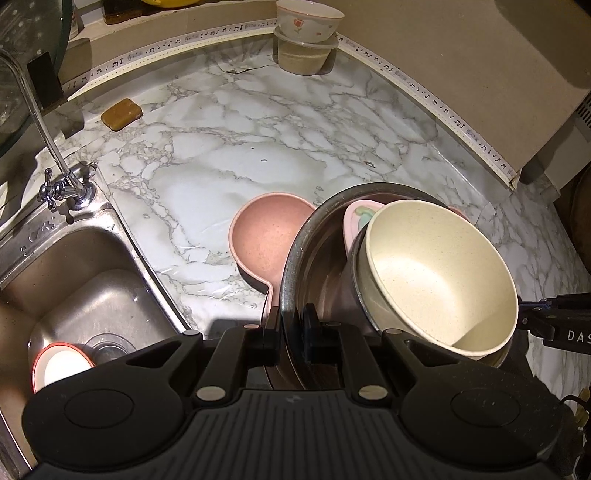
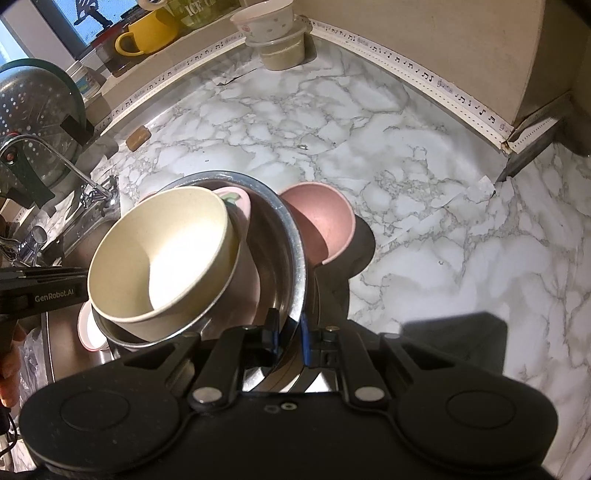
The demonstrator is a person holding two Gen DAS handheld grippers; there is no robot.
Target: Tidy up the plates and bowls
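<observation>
A steel basin (image 1: 317, 251) (image 2: 280, 251) is held over the marble counter's front, beside the sink. In it a cream bowl (image 1: 436, 273) (image 2: 166, 258) leans inside a smaller steel pot, with a pink dish (image 1: 356, 218) (image 2: 236, 195) behind. My left gripper (image 1: 291, 323) is shut on the basin's near rim. My right gripper (image 2: 288, 330) is shut on the rim at the opposite side; it also shows at the edge of the left wrist view (image 1: 554, 325). A pink handled bowl (image 1: 266, 232) (image 2: 321, 218) lies on the counter, partly hidden by the basin.
The steel sink (image 1: 85, 288) with its tap (image 1: 62, 184) is to the left, a red-rimmed white bowl (image 1: 59, 365) inside. A flowered bowl stacked on a lidded tub (image 1: 306, 33) (image 2: 273, 33) stands at the back wall. A brown block (image 1: 122, 113), a yellow mug (image 2: 147, 33) and a colander (image 2: 33, 107) are nearby.
</observation>
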